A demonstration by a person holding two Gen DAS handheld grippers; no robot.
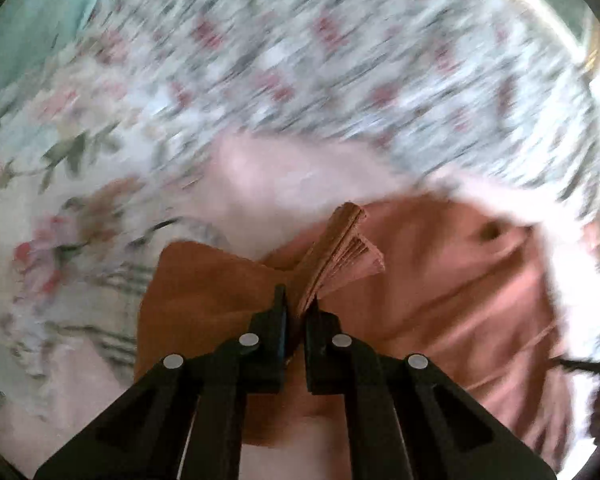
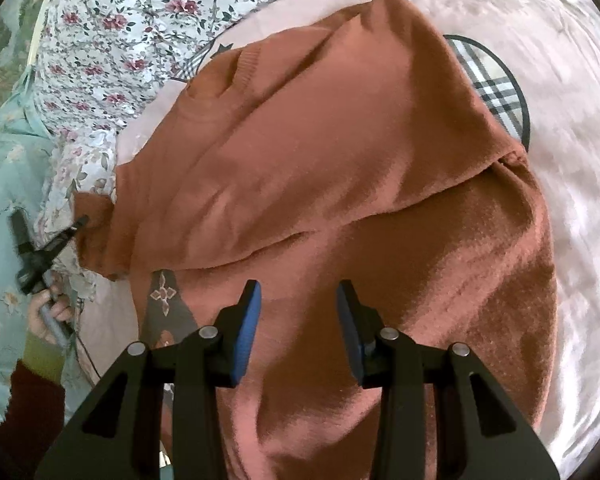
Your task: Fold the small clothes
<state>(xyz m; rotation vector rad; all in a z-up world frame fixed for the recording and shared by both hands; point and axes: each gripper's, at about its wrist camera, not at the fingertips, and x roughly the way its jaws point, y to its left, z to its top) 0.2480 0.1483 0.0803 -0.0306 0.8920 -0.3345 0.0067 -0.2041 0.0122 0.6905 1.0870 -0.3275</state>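
At the bottom centre of each frame, the left gripper (image 1: 298, 312) pinches a ribbed cuff of the rust-brown knitted sweater (image 2: 320, 152) while the right gripper (image 2: 298, 300) hovers wide open above its body, one side seemingly folded, the pink bedsheet (image 2: 580, 160) and floral quilt (image 2: 112, 20) beyond.

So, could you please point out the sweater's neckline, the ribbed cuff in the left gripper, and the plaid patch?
sweater's neckline (image 2: 216, 84): right wrist view, collar band.
ribbed cuff (image 1: 340, 252): left wrist view, pinched folds.
plaid patch (image 2: 496, 92): right wrist view, checked middle.
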